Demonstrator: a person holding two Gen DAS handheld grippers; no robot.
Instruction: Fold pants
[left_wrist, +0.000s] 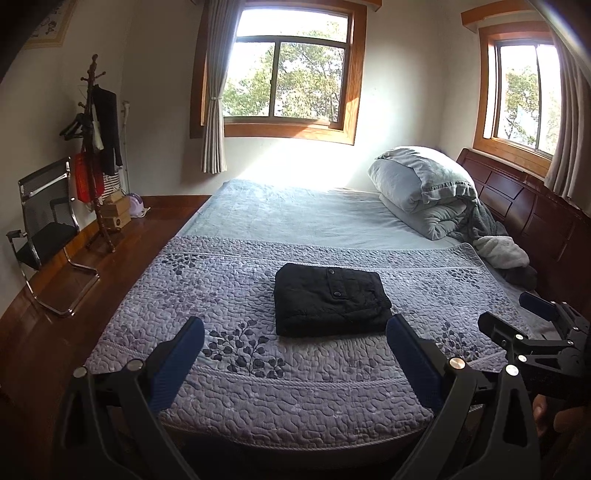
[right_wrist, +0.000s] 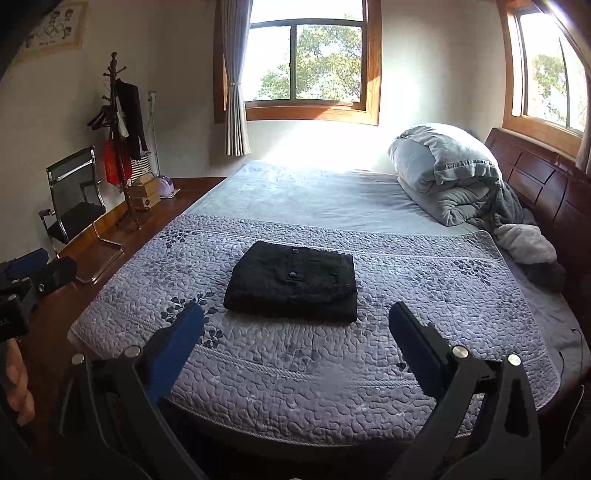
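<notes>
The black pants (left_wrist: 330, 301) lie folded into a compact rectangle on the quilted purple bedspread (left_wrist: 258, 369), a snap pocket on top. They also show in the right wrist view (right_wrist: 293, 286). My left gripper (left_wrist: 295, 328) is open and empty, held back over the bed's near edge, short of the pants. My right gripper (right_wrist: 295, 315) is open and empty, also short of the pants. The right gripper shows at the right edge of the left wrist view (left_wrist: 517, 314). The left gripper shows at the left edge of the right wrist view (right_wrist: 33, 273).
A rolled grey duvet (left_wrist: 424, 188) and loose clothes (left_wrist: 502, 251) lie by the wooden headboard (left_wrist: 535, 210) on the right. A black chair (left_wrist: 48, 229) and a coat stand (left_wrist: 96, 155) stand on the wooden floor to the left.
</notes>
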